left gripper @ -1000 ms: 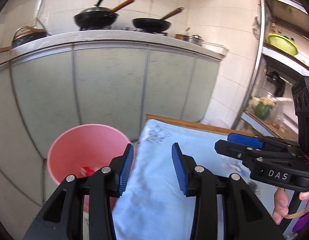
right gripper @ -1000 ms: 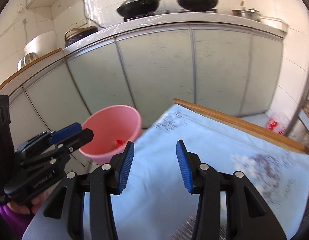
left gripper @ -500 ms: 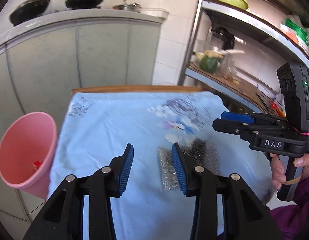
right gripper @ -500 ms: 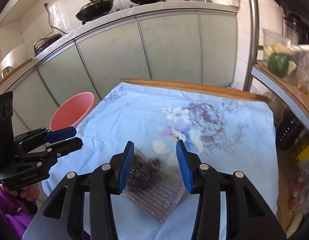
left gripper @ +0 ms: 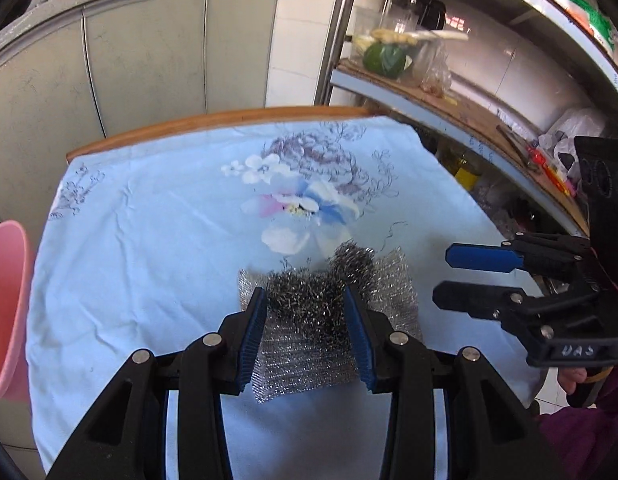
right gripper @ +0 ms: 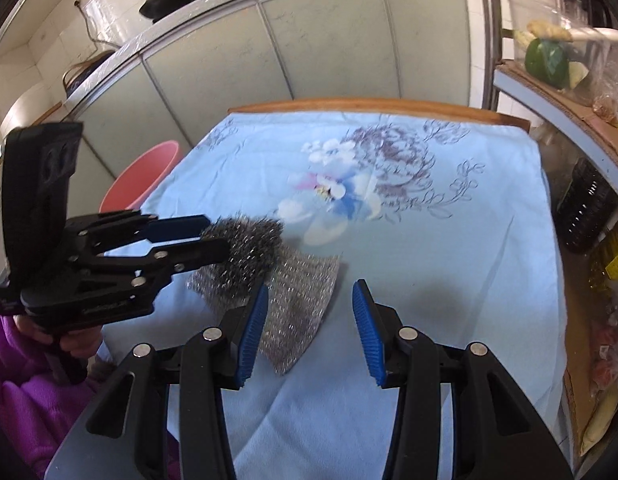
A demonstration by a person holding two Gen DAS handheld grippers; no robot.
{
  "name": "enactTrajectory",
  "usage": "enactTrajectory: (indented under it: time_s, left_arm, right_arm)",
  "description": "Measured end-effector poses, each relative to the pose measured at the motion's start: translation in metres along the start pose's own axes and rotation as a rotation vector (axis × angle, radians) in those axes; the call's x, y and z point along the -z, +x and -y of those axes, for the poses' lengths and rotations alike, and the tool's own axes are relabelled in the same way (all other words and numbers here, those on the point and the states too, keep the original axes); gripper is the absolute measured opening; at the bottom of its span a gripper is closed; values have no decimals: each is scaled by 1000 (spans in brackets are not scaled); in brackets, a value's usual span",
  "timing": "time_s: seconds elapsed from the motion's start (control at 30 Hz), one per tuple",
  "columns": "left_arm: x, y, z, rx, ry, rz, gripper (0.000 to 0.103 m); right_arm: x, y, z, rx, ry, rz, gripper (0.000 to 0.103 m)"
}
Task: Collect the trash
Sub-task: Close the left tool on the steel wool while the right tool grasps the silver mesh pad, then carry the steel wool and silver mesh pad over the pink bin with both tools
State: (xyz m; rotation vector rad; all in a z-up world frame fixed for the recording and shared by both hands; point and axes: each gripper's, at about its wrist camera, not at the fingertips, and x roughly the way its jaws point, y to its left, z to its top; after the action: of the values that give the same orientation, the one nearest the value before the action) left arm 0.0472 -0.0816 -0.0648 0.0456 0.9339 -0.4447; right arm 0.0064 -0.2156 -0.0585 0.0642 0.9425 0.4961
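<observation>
A steel wool ball lies on a silver mesh pad on the blue flowered cloth covering the bench. The left claw straddles the ball, released. The right claw, just beside the ball, gapes empty. A pink bucket stands well left of the ball.
</observation>
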Motion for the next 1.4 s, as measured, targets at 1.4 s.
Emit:
enactTrajectory:
  time_s: [1.4]
  left_arm:
    - [-3,-80,-40,-127,-149,267,10]
  right_arm:
    - [-25,-14,-26,-3,-99,172,4]
